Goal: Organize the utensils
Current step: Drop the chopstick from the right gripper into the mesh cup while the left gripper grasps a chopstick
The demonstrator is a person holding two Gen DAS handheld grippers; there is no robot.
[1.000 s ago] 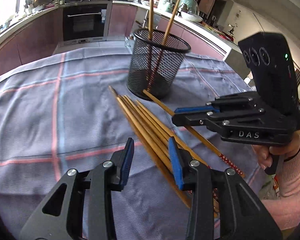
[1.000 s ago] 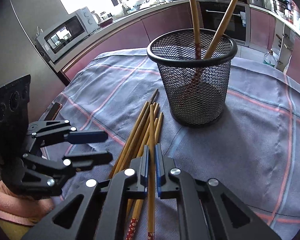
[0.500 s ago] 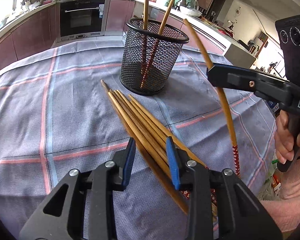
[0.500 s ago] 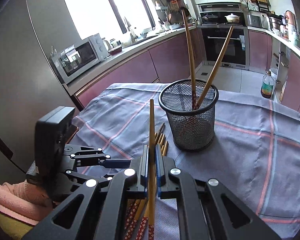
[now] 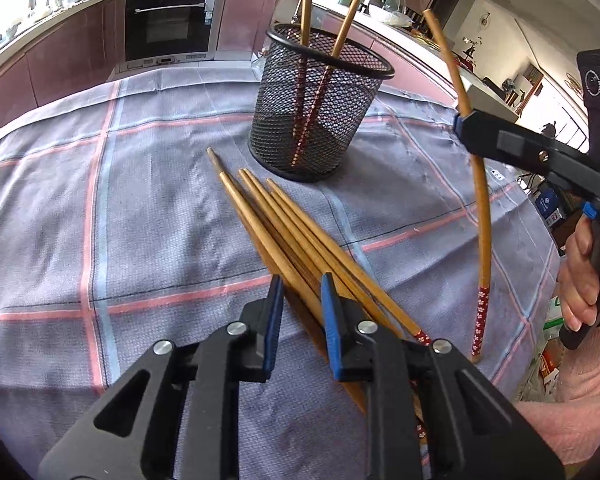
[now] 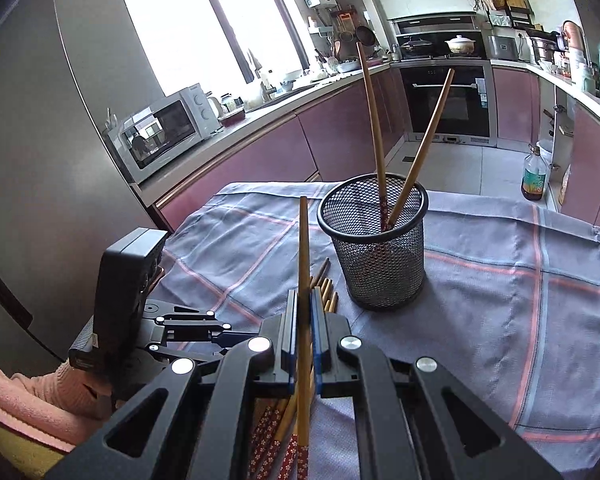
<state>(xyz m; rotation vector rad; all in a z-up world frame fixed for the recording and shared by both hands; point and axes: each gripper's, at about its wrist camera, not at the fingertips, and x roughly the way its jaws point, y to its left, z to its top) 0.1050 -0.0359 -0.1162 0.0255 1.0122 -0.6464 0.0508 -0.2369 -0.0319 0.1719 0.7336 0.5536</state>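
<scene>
A black mesh cup [image 5: 320,100] stands on the checked cloth with two chopsticks leaning in it; it also shows in the right wrist view [image 6: 376,240]. A bundle of wooden chopsticks [image 5: 292,236] lies in front of the cup. My left gripper [image 5: 300,312] is open, low over the bundle's near end, with one chopstick between its pads. My right gripper [image 6: 303,320] is shut on one chopstick [image 6: 303,248], held nearly upright above the cloth; that chopstick also shows in the left wrist view [image 5: 476,184], right of the cup.
The table carries a grey-blue cloth with pink stripes [image 5: 140,208]. Its right edge [image 5: 540,280] drops off near my right hand. Kitchen counters, an oven [image 6: 448,100] and a microwave [image 6: 164,128] stand behind. An oil bottle [image 6: 534,172] stands on the floor.
My right gripper took one chopstick from the bundle, lifted it off the cloth and tipped it upright. My left gripper narrowed a little and edged closer over the bundle.
</scene>
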